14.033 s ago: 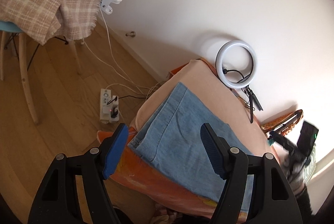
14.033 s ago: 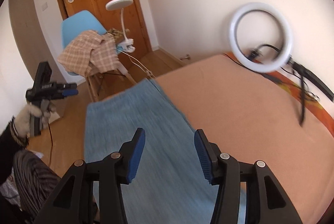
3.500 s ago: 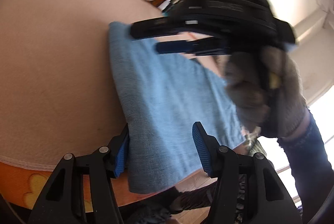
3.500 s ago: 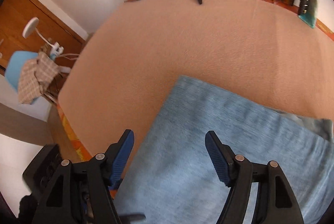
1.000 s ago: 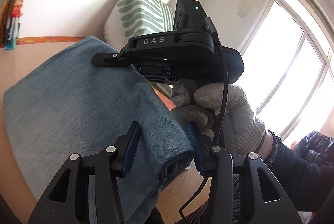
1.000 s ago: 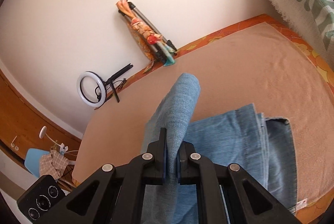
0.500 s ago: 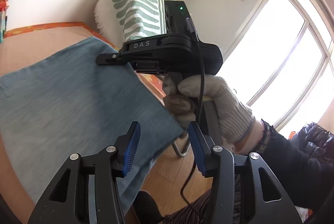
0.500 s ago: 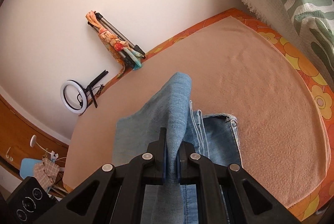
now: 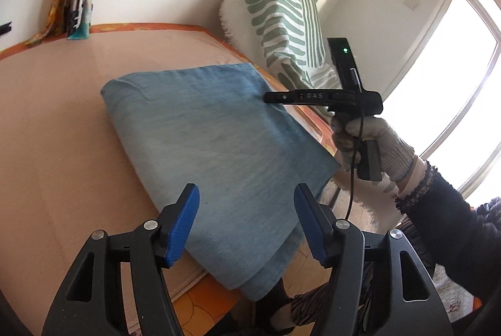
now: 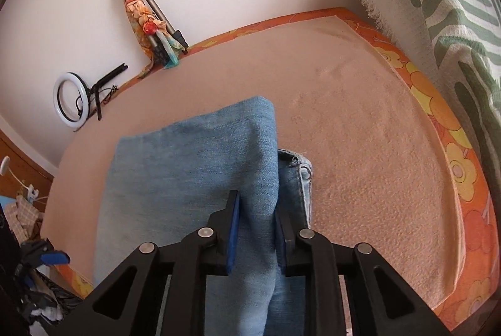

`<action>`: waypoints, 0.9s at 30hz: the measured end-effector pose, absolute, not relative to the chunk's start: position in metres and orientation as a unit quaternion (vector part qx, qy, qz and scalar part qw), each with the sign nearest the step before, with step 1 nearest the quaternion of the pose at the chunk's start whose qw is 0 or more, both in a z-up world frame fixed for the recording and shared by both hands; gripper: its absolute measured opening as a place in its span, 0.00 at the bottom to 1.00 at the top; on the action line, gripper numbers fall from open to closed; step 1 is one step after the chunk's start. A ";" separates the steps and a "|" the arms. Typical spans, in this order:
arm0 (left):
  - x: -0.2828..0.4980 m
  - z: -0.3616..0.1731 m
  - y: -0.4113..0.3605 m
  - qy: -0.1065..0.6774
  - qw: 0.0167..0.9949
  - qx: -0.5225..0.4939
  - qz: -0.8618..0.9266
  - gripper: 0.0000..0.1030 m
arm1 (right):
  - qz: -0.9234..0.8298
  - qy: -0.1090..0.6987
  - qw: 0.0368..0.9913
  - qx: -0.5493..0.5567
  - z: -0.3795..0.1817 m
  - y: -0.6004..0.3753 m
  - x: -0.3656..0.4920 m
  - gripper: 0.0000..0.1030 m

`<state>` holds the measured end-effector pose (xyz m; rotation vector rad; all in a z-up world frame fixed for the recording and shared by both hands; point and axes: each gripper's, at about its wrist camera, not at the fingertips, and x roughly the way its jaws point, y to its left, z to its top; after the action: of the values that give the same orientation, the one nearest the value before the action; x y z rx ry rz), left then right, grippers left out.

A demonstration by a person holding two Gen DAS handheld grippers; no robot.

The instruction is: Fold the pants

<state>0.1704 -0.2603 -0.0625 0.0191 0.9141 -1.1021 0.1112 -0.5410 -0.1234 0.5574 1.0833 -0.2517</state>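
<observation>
Left hand-held gripper (image 9: 245,223) spread wider than half a second ago, holding nothing | right hand-held gripper (image 10: 255,231) still clamped on a raised fold of the pants (image 10: 191,173) | pants mid-frame, folded on the bed (image 10: 360,129)

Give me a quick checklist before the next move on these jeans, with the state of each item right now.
1. Right gripper gripping the jeans: ok, denim is pinched between its fingers.
2. Left gripper free: ok, jaws apart, nothing held.
3. Folded layer lying flat: ok, mostly smooth in the left wrist view.
4. Edges aligned: not ok, a hem pokes out beside the top layer.
5. Jeans fully on the bed: not ok, the near end hangs over the edge.
</observation>
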 end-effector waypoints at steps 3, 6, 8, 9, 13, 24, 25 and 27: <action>0.171 -0.068 -0.271 0.419 0.757 0.031 -0.501 0.60 | -0.137 0.504 0.816 0.247 -0.110 -0.539 0.100 0.32; 0.172 -0.072 -0.280 0.420 0.754 0.044 -0.504 0.61 | -0.127 0.505 0.813 0.262 -0.100 -0.531 0.088 0.39; 0.171 -0.074 -0.279 0.422 0.751 0.040 -0.506 0.62 | -0.116 0.521 0.806 0.256 -0.097 -0.517 0.079 0.44; 0.172 -0.074 -0.279 0.423 0.751 0.038 -0.506 0.63 | -0.113 0.527 0.806 0.244 -0.094 -0.508 0.071 0.45; 0.185 -0.080 -0.278 0.442 0.750 0.009 -0.493 0.66 | -0.110 0.533 0.812 0.211 -0.092 -0.494 0.050 0.66; 0.243 -0.123 -0.256 0.544 0.710 -0.138 -0.425 0.66 | -0.059 0.477 0.784 0.393 -0.132 -0.559 0.047 0.81; 0.245 -0.126 -0.255 0.547 0.708 -0.141 -0.424 0.66 | -0.051 0.476 0.778 0.406 -0.138 -0.562 0.049 0.82; 0.248 -0.130 -0.258 0.551 0.705 -0.144 -0.423 0.66 | -0.034 0.480 0.766 0.426 -0.151 -0.566 0.056 0.82</action>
<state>0.2479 -0.2577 -0.1304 -0.3198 1.2242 -0.9414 0.0560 -0.5660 -0.1515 0.9261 1.0433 -0.0732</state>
